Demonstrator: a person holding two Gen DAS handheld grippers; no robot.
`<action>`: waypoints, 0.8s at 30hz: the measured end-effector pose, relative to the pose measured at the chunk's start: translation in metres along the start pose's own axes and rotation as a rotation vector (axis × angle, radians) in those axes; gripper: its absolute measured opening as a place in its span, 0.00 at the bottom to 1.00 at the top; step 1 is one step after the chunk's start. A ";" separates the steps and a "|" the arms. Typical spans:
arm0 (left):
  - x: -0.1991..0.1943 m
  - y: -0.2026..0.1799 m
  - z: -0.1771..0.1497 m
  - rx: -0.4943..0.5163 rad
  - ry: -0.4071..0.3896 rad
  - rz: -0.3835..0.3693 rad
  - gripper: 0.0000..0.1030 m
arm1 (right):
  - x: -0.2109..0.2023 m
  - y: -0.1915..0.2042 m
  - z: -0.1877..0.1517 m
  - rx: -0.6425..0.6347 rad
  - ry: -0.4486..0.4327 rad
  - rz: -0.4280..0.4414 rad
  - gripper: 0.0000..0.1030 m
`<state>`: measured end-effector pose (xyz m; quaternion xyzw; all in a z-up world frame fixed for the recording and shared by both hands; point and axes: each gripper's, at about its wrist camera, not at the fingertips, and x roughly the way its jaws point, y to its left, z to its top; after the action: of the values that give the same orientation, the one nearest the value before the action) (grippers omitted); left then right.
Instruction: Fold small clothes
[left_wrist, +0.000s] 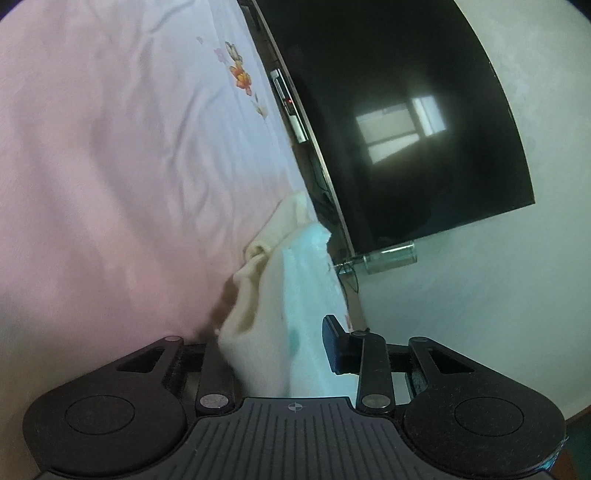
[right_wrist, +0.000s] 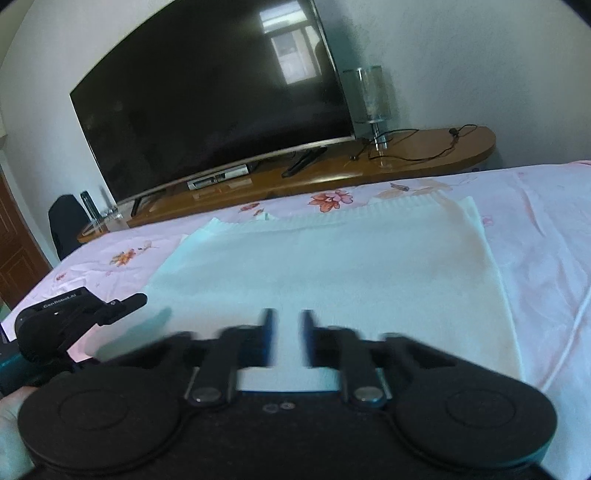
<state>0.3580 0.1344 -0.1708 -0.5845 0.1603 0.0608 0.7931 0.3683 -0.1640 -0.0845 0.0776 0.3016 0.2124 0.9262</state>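
Observation:
A cream-white knitted garment (right_wrist: 332, 266) lies flat on the pink flowered bedsheet (right_wrist: 546, 229), its ribbed hem toward the TV. My right gripper (right_wrist: 286, 332) hovers just above its near edge, blurred, jaws a little apart with nothing between them. In the left wrist view the same garment (left_wrist: 273, 295) hangs bunched between my left gripper's (left_wrist: 275, 350) fingers; the right finger (left_wrist: 334, 343) shows, the left one is hidden by cloth. The left gripper also shows at the lower left of the right wrist view (right_wrist: 85, 317).
A large dark TV (right_wrist: 207, 99) stands on a long wooden shelf (right_wrist: 424, 155) beyond the bed, with a glass lamp (right_wrist: 371, 96), cables and a set-top box (right_wrist: 218, 177). A black chair (right_wrist: 64, 221) is at the left.

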 end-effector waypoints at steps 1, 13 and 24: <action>0.001 0.001 0.002 -0.011 0.000 -0.005 0.32 | 0.004 0.000 0.002 0.001 0.001 -0.003 0.05; 0.005 0.003 0.009 0.103 0.034 0.013 0.08 | 0.047 -0.010 0.000 0.056 0.032 0.013 0.05; 0.012 -0.008 0.021 0.171 0.073 0.072 0.08 | 0.052 -0.025 -0.012 0.112 0.036 0.042 0.00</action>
<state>0.3757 0.1506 -0.1622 -0.5104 0.2147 0.0541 0.8309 0.4076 -0.1638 -0.1280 0.1318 0.3281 0.2159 0.9102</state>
